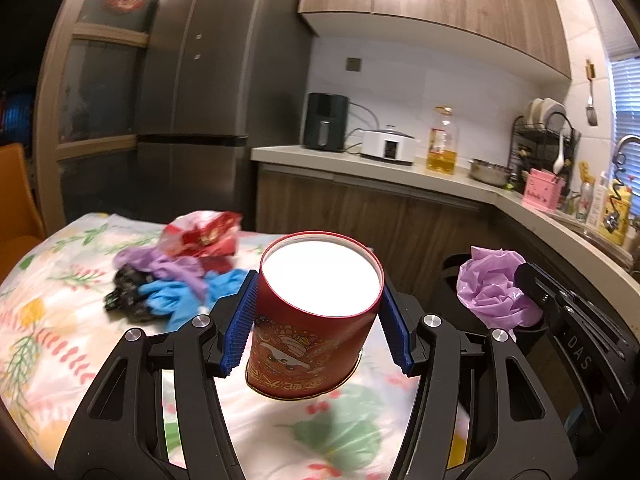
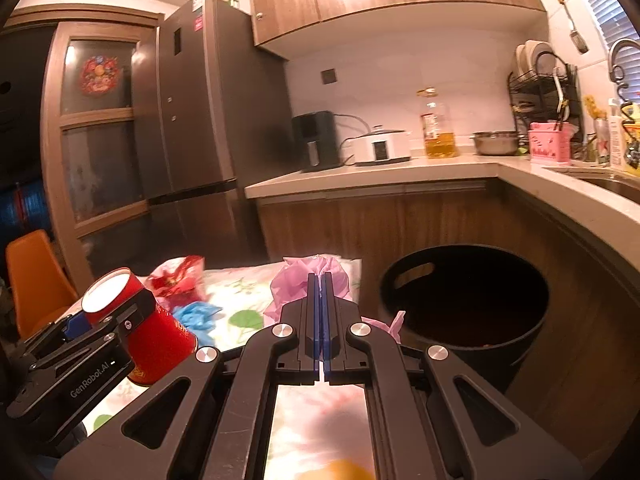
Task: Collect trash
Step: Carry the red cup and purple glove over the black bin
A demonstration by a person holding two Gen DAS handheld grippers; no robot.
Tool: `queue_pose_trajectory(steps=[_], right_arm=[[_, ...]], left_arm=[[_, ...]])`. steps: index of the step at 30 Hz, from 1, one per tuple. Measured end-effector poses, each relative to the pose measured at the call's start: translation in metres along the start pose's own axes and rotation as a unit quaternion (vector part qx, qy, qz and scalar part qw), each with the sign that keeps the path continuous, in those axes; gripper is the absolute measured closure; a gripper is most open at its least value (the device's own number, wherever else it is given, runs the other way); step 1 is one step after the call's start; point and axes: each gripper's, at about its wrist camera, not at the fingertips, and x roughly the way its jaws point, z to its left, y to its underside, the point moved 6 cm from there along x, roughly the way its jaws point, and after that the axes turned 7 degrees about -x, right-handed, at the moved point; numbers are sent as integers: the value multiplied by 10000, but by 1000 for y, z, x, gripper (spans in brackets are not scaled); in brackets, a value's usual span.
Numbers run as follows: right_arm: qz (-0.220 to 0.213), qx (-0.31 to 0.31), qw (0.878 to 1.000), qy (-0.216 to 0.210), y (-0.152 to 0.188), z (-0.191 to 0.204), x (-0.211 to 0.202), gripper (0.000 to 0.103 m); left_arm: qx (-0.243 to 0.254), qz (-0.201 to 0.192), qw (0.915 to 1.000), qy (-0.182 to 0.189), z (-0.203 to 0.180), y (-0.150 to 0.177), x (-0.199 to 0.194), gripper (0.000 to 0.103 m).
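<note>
A red round can with a white top hangs above the flowered tablecloth, and my left gripper is shut on its sides with the blue pads. In the right wrist view the same can shows at the left, in that gripper. My right gripper is shut on a crumpled pink-purple plastic bag, seen as a purple wad in the left wrist view. A black round bin stands open on the floor to the right of the table. More trash lies on the table: a red wrapper, purple and blue gloves.
A black crumpled item lies by the gloves. Kitchen counter with an air fryer, cooker, oil bottle, bowl and dish rack runs behind and to the right. A fridge stands behind the table, an orange chair at the left.
</note>
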Motion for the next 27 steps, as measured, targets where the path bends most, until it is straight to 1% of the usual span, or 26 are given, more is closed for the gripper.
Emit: queue_pose_trajectory(steps=[9,14,20,27], right_arm=[[-128,68,9984,548,-10,-47,-4,101],[-149,124,9966,800,-14,-70,-1,101],[-180,198,9947,993,-14,-93,3,101],[-223,320,9929,1127,-18,-115,8,101]], left_arm=[[125,19,9986,514,-56,-7,19,47],[267,-10,9964,809,-91,-7,28,47],[331,-38,9941,1031,-118,-10,42,47],[384,-21,9918,1219,-139,-9,58,47]])
